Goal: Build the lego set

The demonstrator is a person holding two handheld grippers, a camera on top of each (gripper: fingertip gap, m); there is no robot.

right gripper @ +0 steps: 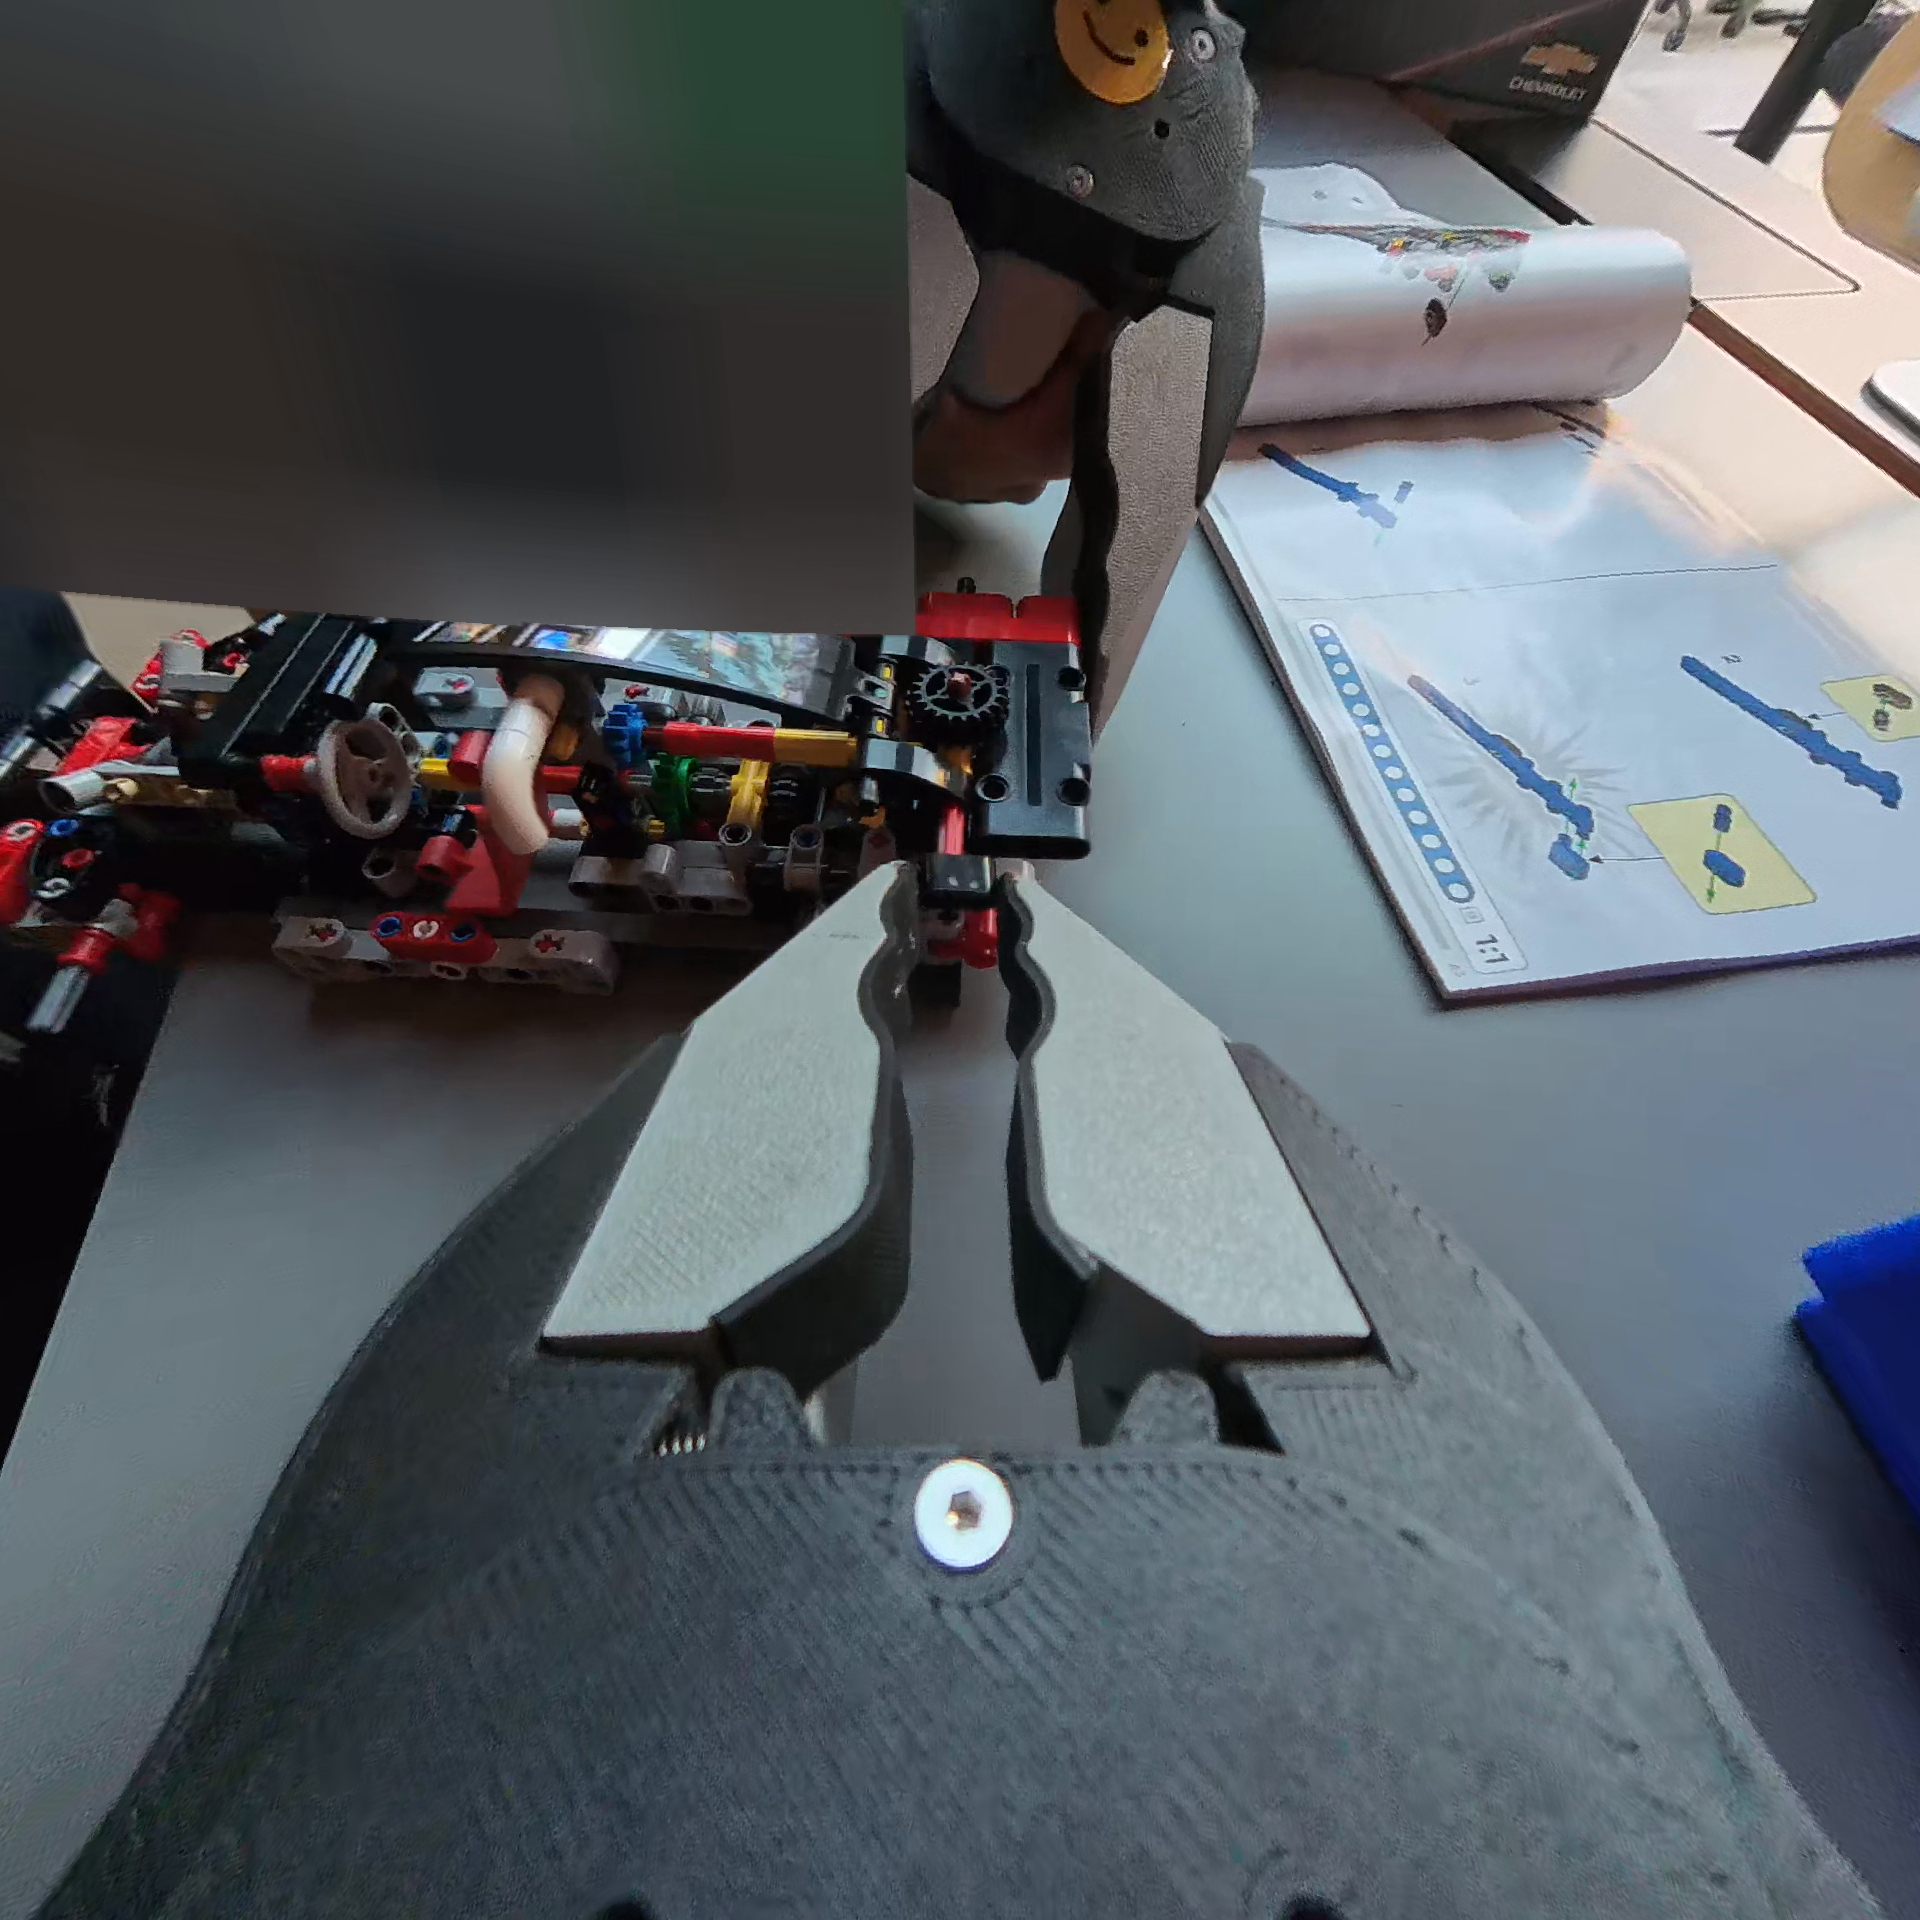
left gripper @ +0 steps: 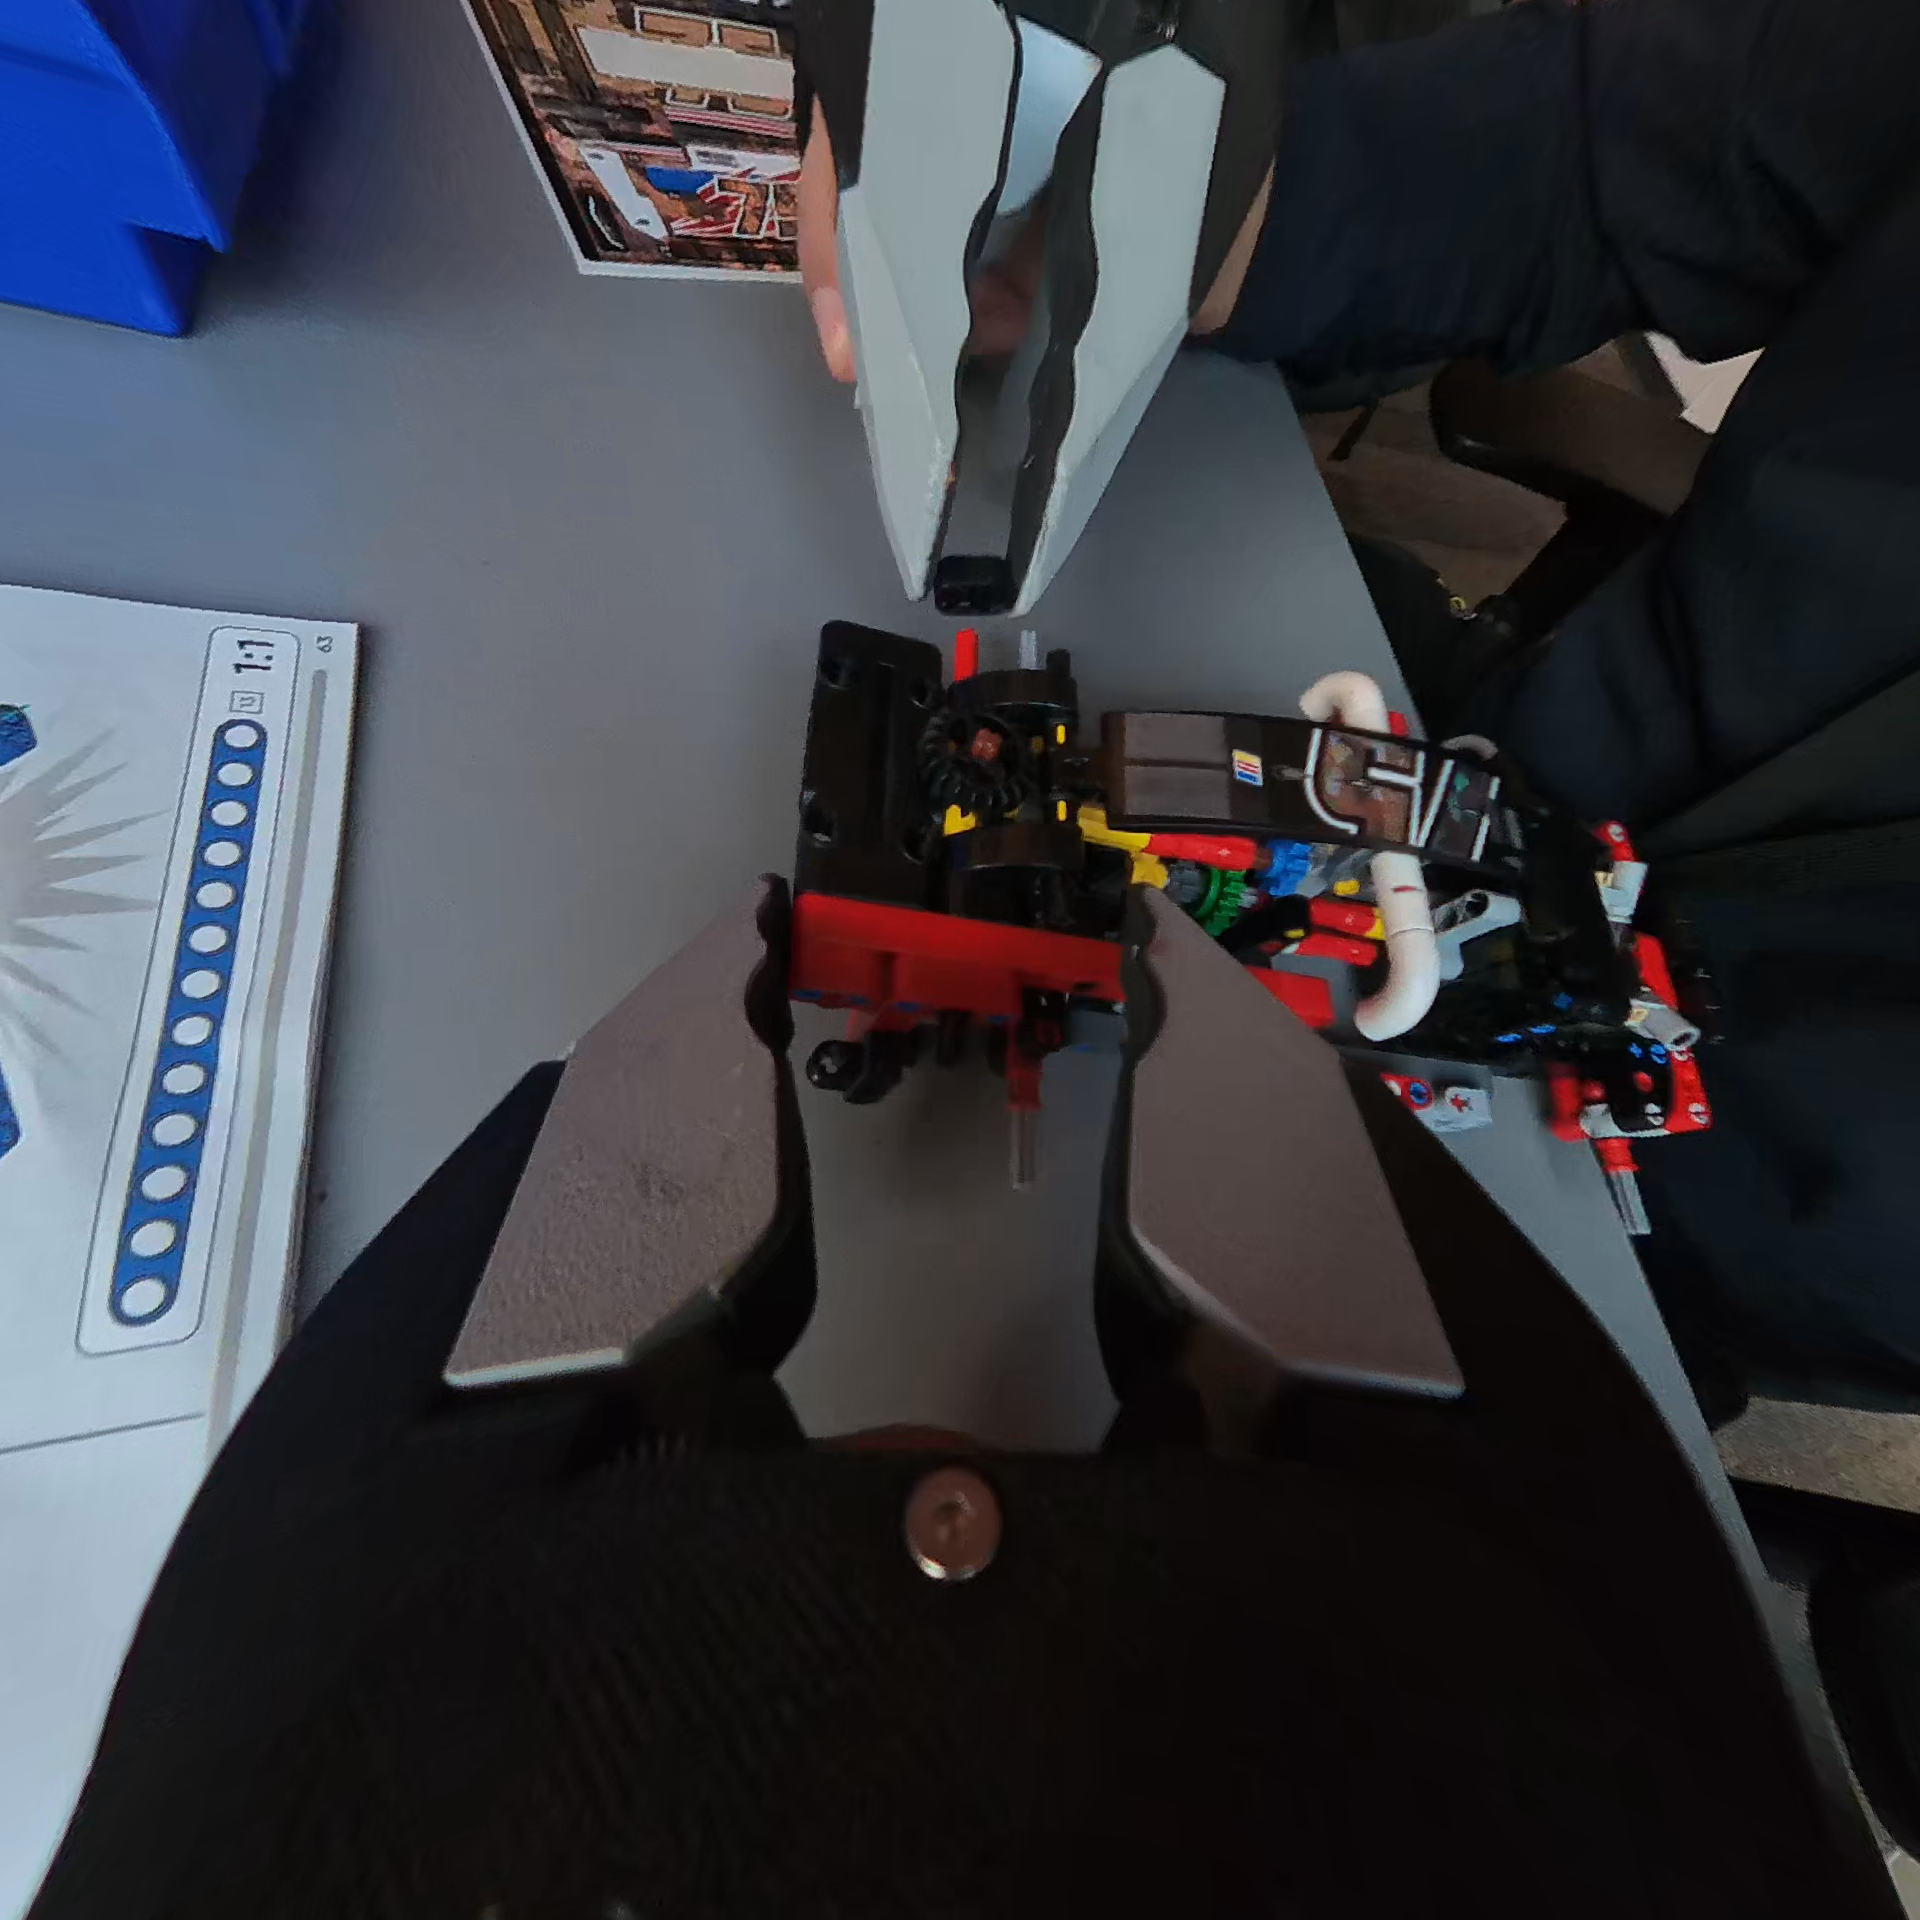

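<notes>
The brick-built model car [left gripper: 1091, 862] lies on the grey counter [left gripper: 520, 468], its red end clamped between the left gripper's [left gripper: 951, 935] fingers, while the right gripper [right gripper: 956, 883], opposite, pinches a small black piece [right gripper: 956, 878] at the model's near edge

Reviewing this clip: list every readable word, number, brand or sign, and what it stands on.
I do not quote the wording; these bear it:
Open instruction booklet: black scale marking beside the printed blue beam, small page and step numbers.
Dark cardboard box: pale brand lettering with an emblem.
Brick-built car: white-lined sticker graphics, too blurred to read.
Printed sheet: red and white graphics, blurred.
Left tool: yellow smiley sticker, no words.
</notes>
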